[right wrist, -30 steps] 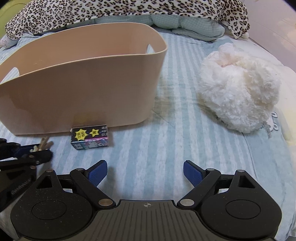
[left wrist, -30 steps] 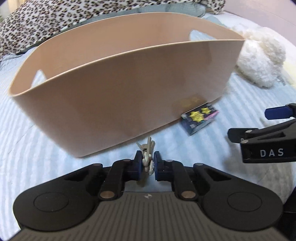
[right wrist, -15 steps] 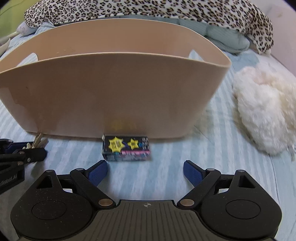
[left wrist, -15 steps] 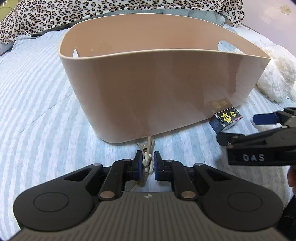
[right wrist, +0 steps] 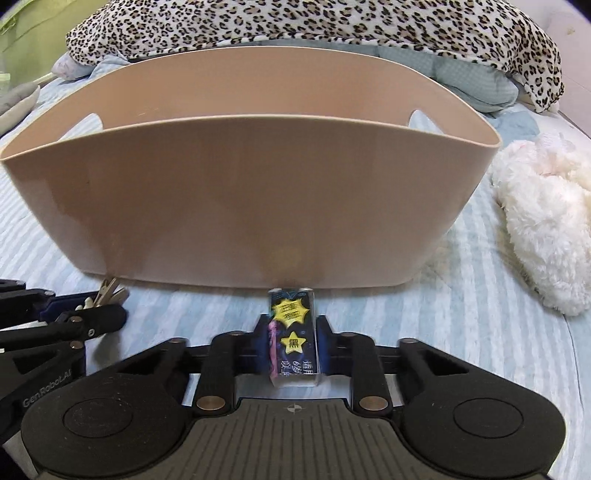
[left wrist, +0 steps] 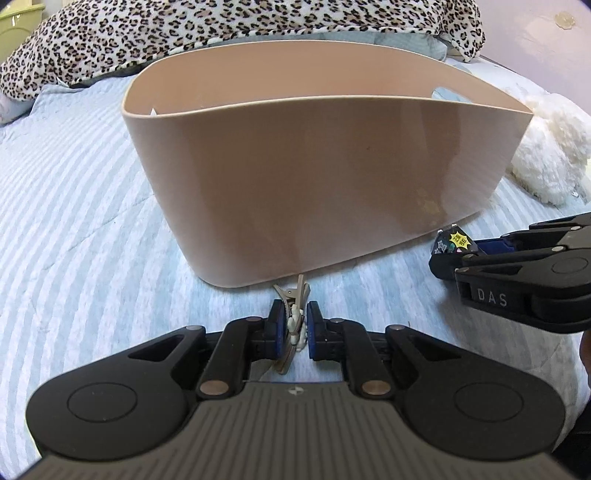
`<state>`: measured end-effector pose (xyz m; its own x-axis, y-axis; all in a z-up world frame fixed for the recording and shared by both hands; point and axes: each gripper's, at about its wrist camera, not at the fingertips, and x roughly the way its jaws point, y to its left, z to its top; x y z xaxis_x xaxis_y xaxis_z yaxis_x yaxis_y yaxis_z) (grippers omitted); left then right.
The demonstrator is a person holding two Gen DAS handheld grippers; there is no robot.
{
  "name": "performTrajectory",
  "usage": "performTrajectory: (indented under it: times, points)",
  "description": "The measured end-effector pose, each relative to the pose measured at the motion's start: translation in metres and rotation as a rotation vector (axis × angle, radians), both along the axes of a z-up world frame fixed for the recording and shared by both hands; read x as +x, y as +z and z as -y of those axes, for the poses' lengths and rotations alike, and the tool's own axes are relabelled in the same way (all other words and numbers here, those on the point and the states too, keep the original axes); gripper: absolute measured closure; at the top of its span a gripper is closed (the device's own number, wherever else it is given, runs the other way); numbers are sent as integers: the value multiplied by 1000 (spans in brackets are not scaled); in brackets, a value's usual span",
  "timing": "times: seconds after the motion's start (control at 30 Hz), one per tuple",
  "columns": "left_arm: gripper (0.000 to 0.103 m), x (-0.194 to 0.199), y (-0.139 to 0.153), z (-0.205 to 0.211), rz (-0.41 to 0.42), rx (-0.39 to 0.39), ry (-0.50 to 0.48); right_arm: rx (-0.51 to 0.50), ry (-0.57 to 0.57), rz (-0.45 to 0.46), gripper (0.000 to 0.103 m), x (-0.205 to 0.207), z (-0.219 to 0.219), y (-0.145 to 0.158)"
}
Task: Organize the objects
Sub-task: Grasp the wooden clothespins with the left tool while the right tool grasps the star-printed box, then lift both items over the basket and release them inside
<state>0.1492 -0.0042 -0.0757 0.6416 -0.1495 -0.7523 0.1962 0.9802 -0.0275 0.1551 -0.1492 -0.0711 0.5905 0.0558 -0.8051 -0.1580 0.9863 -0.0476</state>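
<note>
A beige plastic basket (left wrist: 325, 206) with handle cut-outs stands on the striped bed; it also fills the right wrist view (right wrist: 236, 206). My left gripper (left wrist: 295, 325) is shut on a beige hair clip (left wrist: 293, 306), held low just in front of the basket's near wall. My right gripper (right wrist: 293, 343) is shut on a small dark box with yellow stars (right wrist: 293, 332), also low in front of the basket. In the left wrist view the right gripper (left wrist: 517, 266) and the box (left wrist: 452, 242) show at the right. The left gripper with the clip (right wrist: 107, 295) shows at the right view's left edge.
A white fluffy plush (right wrist: 543, 229) lies on the bed right of the basket, also in the left wrist view (left wrist: 546, 147). A leopard-print blanket (right wrist: 314, 26) is piled behind the basket. The bed has a blue-and-white striped cover (left wrist: 74, 221).
My right gripper moved onto the starred box and shut on it, turning it end-on. My left gripper, still shut on the clip, shifted left along the basket.
</note>
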Motion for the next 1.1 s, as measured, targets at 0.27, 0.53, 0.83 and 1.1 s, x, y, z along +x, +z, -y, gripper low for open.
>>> performTrajectory:
  times: [0.27,0.53,0.83,1.1]
  points:
    - [90,-7,8,-13,-33,-62,36,35,-5,7,81,-15,8,9]
    - [90,-25,32,-22,-5,-88,26,74,-17,70,81,-44,16,39]
    - [90,-44,74,-34,92,-104,48,112,2,172,81,-64,22,83]
    - [90,-43,121,-30,221,-92,23,141,15,309,81,-61,26,132]
